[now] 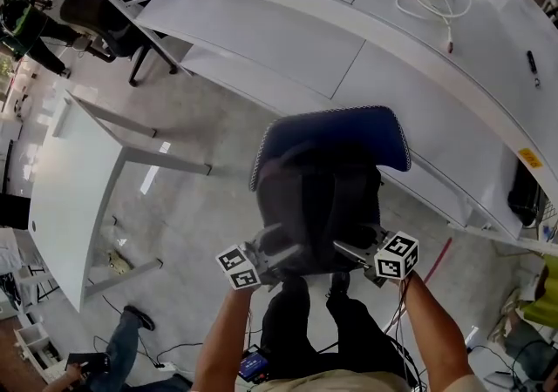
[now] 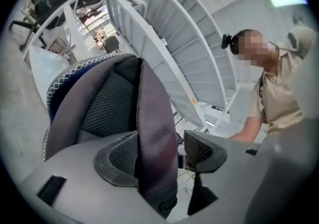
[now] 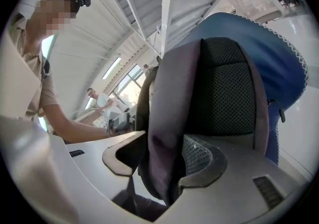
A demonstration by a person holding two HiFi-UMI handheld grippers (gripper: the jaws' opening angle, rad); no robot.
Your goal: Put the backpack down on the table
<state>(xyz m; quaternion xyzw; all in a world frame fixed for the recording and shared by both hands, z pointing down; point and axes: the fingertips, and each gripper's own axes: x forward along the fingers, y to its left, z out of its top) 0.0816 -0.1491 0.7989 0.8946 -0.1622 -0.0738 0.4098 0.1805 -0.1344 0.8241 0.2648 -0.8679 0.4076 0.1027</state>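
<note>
While it hangs off both straps, handling: soft padded fabric that sags, likely moderate weight, so the straps are the sane hold.
Left gripper (image 2: 157,151): jaws closed round the left strap (image 2: 153,118). One pad touches it and a sliver of daylight shows at the other, so the hold looks loose.
Right gripper (image 3: 164,156): jaws pinched on the right strap (image 3: 167,118), pads on both sides.
Backpack (image 1: 323,199): mid-air beyond the jaws, mesh back facing them.
Table (image 1: 453,120): just past the pack, which is at the near edge and not down yet.

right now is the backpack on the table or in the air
In the air. The left gripper and right gripper each hold a shoulder strap; the backpack is over floor, short of the table.
</note>
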